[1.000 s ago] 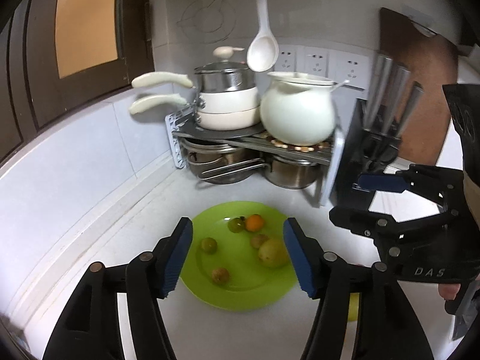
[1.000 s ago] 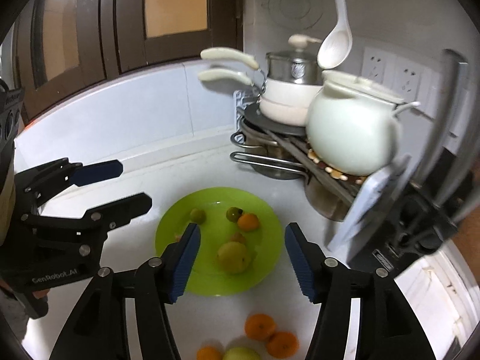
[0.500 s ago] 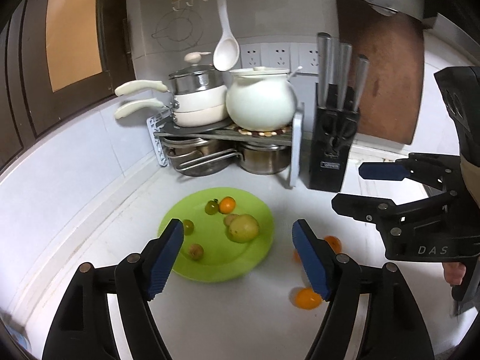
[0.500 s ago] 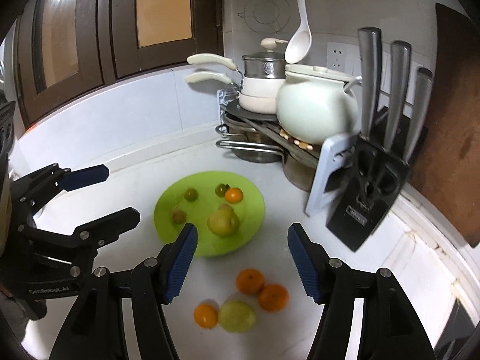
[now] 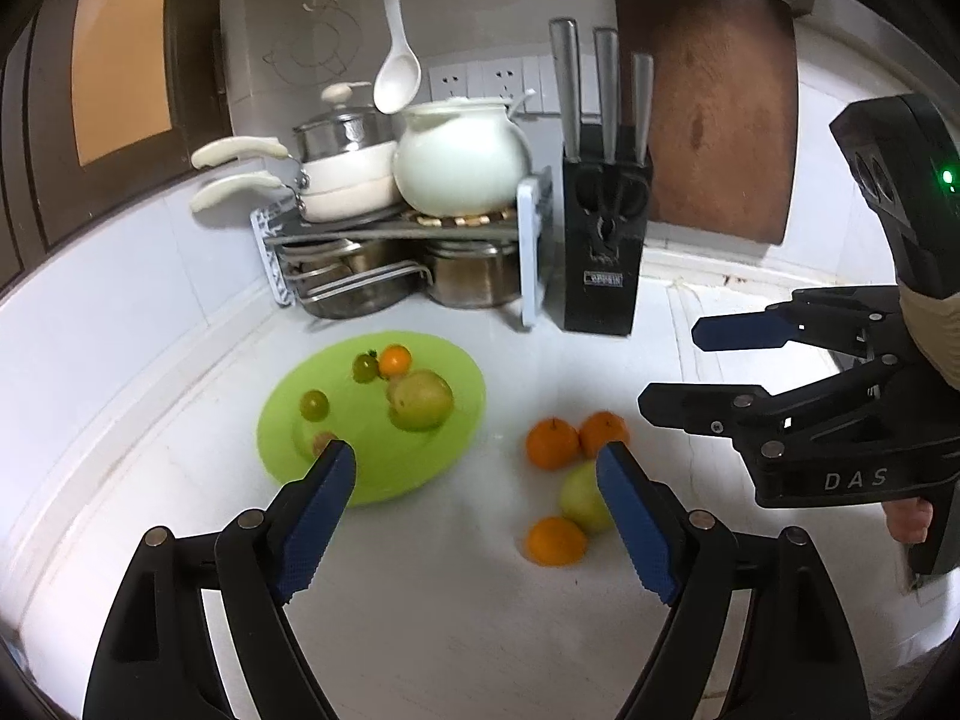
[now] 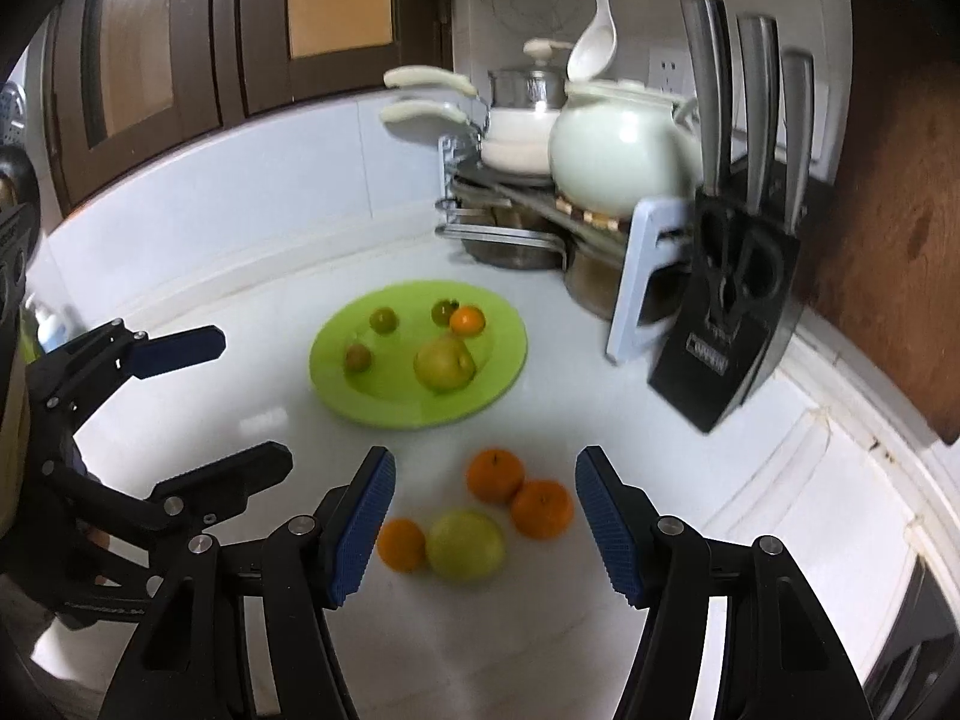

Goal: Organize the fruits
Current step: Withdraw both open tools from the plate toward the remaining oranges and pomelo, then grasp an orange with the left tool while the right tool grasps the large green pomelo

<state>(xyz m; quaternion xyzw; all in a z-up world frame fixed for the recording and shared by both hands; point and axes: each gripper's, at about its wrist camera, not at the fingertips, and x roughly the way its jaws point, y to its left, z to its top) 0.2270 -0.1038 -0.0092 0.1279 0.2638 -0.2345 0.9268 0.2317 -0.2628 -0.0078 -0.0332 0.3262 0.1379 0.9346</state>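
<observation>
A: How far along was the sorting at that point?

B: Partly done, by my reading. The green plate (image 6: 510, 372) already carried five fruits: a yellow-green pear (image 6: 444, 365), a small orange (image 6: 467, 320), two little green fruits and a brownish one.

A: And what was left?

B: Four pieces lay on the white counter (image 6: 690, 480), just in front of the plate and clear of it. Two oranges (image 6: 495, 474) touched each other, a yellow-green apple (image 6: 465, 545) sat beside them, and a third orange (image 6: 401, 544) rested against the apple.

A: Was either gripper holding anything?

B: No. The left gripper (image 5: 474, 516) had its jaws spread, and they had just been opening wider, with only bare counter between them. The right gripper (image 6: 485, 525) also stood open, its pads not pressing on anything, though in its own view the loose cluster showed between its fingers.

A: So which goes next?

B: I would guess one of the four loose pieces, probably by the right gripper, since it framed them. No grasp had started yet.
</observation>
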